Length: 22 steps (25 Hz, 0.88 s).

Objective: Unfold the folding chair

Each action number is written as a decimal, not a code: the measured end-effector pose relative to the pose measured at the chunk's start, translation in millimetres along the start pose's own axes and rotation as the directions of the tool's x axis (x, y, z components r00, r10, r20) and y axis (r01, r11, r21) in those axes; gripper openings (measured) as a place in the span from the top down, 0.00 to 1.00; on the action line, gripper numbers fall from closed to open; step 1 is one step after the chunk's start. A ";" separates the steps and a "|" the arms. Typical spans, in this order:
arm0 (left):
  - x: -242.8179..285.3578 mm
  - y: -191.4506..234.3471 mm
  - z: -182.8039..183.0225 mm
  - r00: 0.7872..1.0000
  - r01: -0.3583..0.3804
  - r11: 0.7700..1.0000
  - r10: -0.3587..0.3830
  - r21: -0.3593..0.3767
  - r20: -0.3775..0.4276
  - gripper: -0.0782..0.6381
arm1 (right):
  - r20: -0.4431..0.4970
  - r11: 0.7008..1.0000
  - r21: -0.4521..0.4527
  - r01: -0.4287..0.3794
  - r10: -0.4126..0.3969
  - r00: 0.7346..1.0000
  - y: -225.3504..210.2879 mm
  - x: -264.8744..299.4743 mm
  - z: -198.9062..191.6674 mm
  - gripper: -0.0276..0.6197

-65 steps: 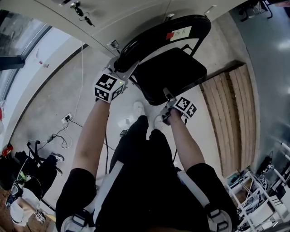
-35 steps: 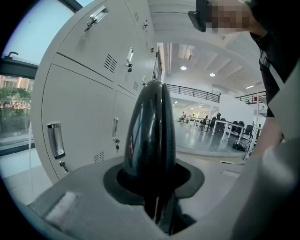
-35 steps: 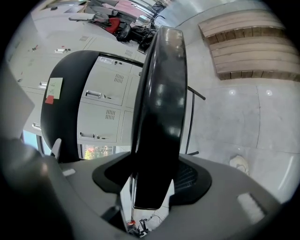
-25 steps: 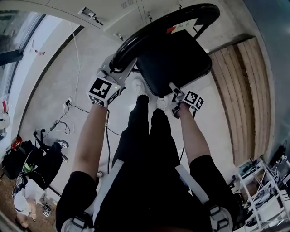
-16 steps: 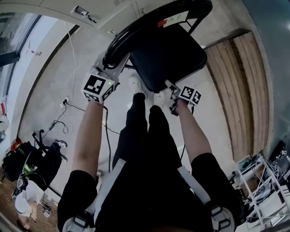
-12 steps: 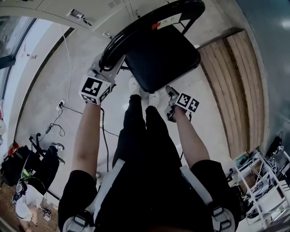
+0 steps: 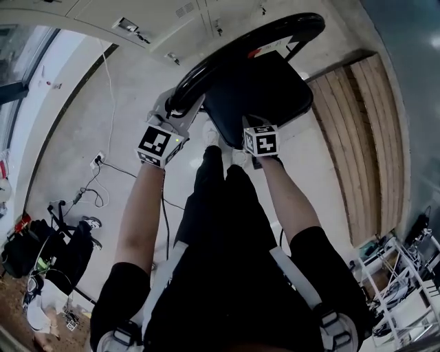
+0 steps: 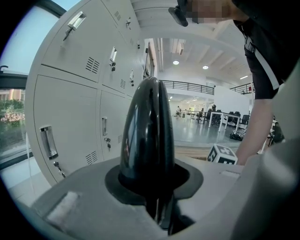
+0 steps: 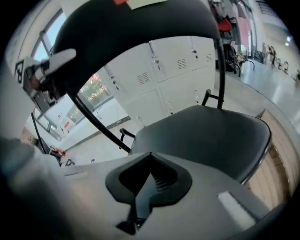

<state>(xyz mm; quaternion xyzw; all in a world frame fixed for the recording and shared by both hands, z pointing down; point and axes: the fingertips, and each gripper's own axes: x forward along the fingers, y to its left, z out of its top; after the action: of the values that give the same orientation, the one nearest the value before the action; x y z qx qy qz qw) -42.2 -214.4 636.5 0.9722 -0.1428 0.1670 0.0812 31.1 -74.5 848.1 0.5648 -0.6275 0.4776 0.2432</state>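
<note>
The black folding chair stands open in the head view, its flat seat below the curved backrest. My left gripper is shut on the backrest's left end. In the left gripper view the glossy black backrest fills the gap between the jaws of the left gripper. My right gripper hovers at the seat's front edge, its marker cube facing up. In the right gripper view the right gripper is shut with nothing in it, and the seat lies just beyond.
Grey lockers line the wall behind the chair. A strip of wooden planks runs along the right. Cables trail over the concrete floor at left, with bags lower left and a wire rack lower right.
My right gripper came off the seat's front right corner, rolled so its cube faces up, and shifted left along the front edge. The left gripper kept its hold on the backrest.
</note>
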 end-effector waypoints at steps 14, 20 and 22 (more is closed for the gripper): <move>10.1 46.6 2.2 0.999 0.033 0.999 -0.033 -0.028 0.027 0.76 | -0.166 0.977 -0.192 0.095 -0.128 0.978 9.7 54.4 -23.4 0.95; 15.8 81.6 -3.2 0.999 0.003 0.999 -0.001 -0.048 0.052 0.74 | -0.126 0.964 -0.237 0.121 -0.154 0.980 7.8 70.4 -26.8 0.95; 18.4 96.6 -5.6 0.998 -0.003 0.998 0.006 -0.056 0.057 0.74 | -0.124 0.963 -0.239 0.120 -0.153 0.980 6.4 77.9 -25.7 0.95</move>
<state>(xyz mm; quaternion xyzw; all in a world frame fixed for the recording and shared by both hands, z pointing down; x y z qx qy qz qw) -56.7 -309.2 658.7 0.9736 -0.1518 0.1352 0.1036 0.0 -89.7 922.8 0.5393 -0.6194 0.4224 0.3834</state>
